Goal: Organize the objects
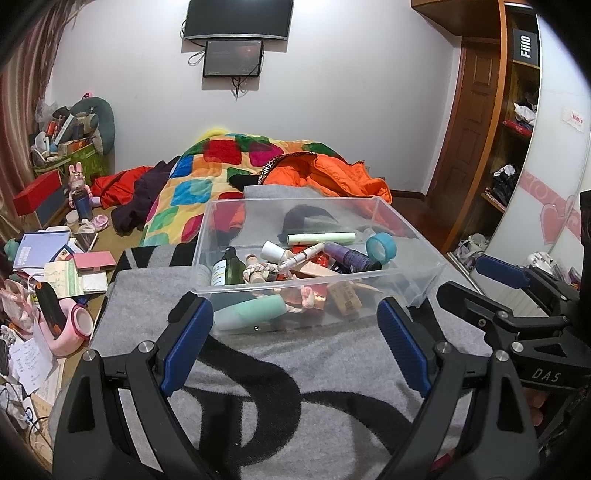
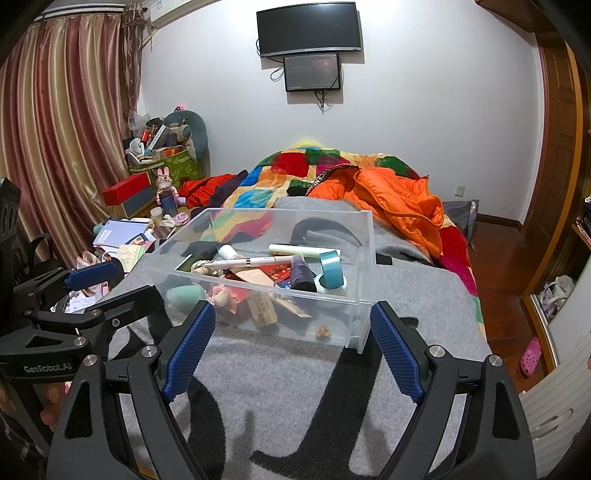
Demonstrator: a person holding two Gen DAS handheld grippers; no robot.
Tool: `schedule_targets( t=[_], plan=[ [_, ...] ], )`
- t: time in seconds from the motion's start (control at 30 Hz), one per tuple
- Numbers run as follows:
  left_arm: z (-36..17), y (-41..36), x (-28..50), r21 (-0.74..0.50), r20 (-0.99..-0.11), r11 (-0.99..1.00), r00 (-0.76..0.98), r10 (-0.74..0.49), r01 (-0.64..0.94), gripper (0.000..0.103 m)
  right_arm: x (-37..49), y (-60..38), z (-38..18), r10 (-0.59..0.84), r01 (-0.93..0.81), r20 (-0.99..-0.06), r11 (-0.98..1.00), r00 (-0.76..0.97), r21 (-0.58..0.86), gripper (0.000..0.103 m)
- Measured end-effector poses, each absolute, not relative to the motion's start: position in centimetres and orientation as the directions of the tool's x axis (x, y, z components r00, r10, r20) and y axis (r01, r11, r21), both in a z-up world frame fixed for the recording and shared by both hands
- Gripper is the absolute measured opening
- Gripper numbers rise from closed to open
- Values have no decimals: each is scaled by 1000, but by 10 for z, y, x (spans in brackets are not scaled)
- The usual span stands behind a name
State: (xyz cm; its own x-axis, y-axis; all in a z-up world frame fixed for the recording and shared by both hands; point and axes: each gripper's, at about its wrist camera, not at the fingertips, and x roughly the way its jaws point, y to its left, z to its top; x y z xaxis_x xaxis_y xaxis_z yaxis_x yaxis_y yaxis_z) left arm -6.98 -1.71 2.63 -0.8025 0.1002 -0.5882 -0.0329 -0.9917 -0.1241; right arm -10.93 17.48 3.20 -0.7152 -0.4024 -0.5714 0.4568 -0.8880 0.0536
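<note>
Both black grippers with ribbed blue pads, left gripper (image 1: 295,339) and right gripper (image 2: 288,347), stand wide apart and empty over a fuzzy grey blanket with black lettering (image 2: 295,387). Just beyond sits a clear rectangular plastic bin (image 1: 369,210) jumbled with tubes, bottles and a teal tape roll (image 1: 381,249). Behind lie a patchwork quilt (image 1: 207,184), a puffy orange jacket (image 2: 399,203), then the white wall.

A plain white wall (image 2: 424,110) carries two dark flat screens (image 2: 308,29) at top centre — striped red-gold curtains (image 2: 62,129) upper left, reddish wooden floor (image 2: 498,258) right.
</note>
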Motion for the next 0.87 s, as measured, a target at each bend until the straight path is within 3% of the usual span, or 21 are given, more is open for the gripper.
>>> schedule_targets(
  t=[0.87],
  plan=[
    [25,-14,-67,-124,-590,-991,-800,109,-44,91,-109,173,30,-414,460,-579,-885,-702,75,84]
  ],
)
